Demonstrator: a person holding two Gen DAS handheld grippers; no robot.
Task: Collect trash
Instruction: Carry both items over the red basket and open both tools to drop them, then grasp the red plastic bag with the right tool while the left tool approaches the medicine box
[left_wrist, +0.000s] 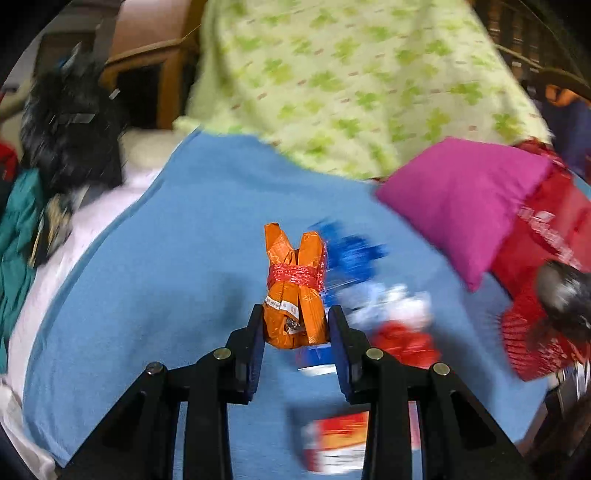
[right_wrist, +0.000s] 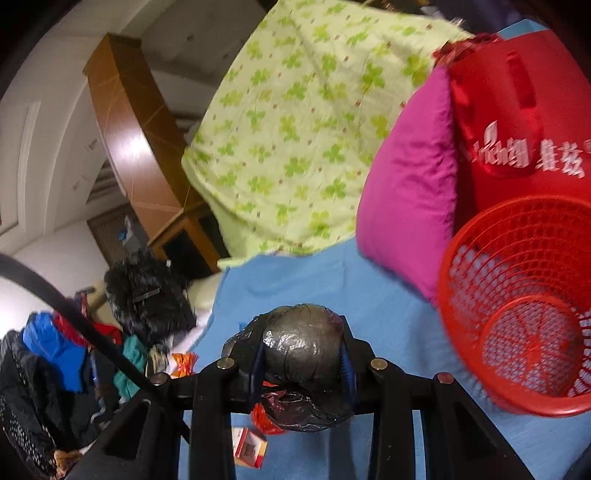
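Note:
My left gripper is shut on an orange wrapper bundle tied with red string, held just above the blue sheet. Blurred trash lies to its right: a blue wrapper, a white and red wrapper and a red and white box. My right gripper is shut on a crumpled black plastic bag. It sits left of a red mesh basket that lies tilted on the sheet with its mouth toward me. A small red and white box lies below the bag.
A green clover quilt is heaped at the back. A magenta pillow and a red bag lean behind the basket. A black furry item and piled clothes lie left. A wooden cabinet stands behind.

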